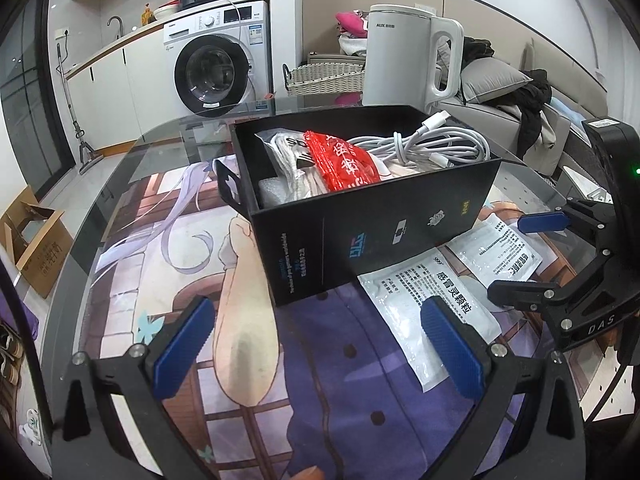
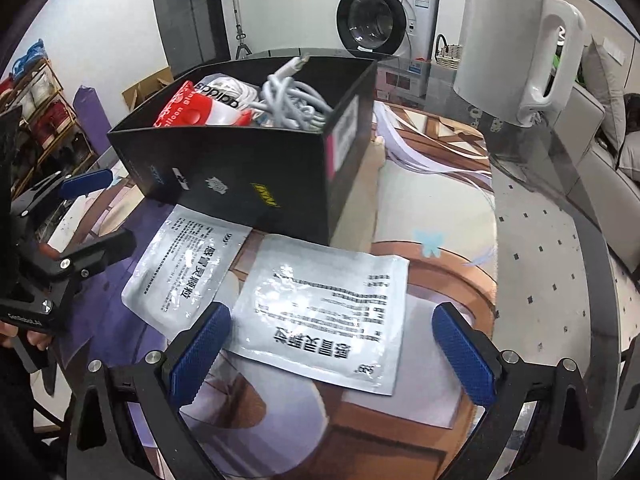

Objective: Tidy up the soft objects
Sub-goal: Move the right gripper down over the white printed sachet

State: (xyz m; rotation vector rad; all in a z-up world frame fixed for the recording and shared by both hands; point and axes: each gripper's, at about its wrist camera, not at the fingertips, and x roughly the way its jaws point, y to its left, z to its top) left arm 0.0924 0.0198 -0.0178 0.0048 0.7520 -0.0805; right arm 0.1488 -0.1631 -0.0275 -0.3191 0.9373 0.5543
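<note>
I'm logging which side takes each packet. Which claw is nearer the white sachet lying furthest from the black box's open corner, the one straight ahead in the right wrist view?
Right. The right claw, open, straddles that sachet; the left claw sits beyond the other sachet.

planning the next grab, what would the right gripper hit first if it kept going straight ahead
Probably the near white sachet, lying flat between the open right gripper fingers; beyond it stands the black box. Height above the table is unclear.

Sachet (image 2: 182, 268) corner under black box (image 2: 240, 176); small print perhaps illegible.
</note>
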